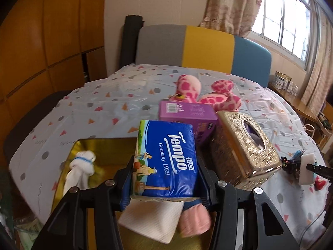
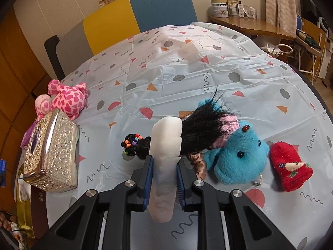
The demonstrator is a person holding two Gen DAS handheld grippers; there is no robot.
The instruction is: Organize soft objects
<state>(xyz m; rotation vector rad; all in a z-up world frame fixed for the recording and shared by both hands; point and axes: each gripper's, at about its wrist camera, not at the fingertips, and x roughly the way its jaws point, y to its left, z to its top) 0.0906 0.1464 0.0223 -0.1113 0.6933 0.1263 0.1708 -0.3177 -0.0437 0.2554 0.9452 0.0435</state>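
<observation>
Only left tongs [image 1: 166, 179] show Tempo pack [image 1: 166, 158]; right, sponge [image 2: 166, 145].

A round table covered by a white plastic cloth printed with triangles, dots and squiggles [image 2: 187, 66] carries everything. On it lie a pink spotted plush toy [image 2: 68, 100], an embossed gold tissue box [image 2: 52, 152], a purple carton [image 1: 187, 112], and an open gold box [image 1: 100, 148]. Nearer the right edge rest a blue plush toy with black hair [image 2: 235, 152], a red fuzzy sock [image 2: 289, 164] and black hair ties with coloured beads [image 2: 135, 145].
</observation>
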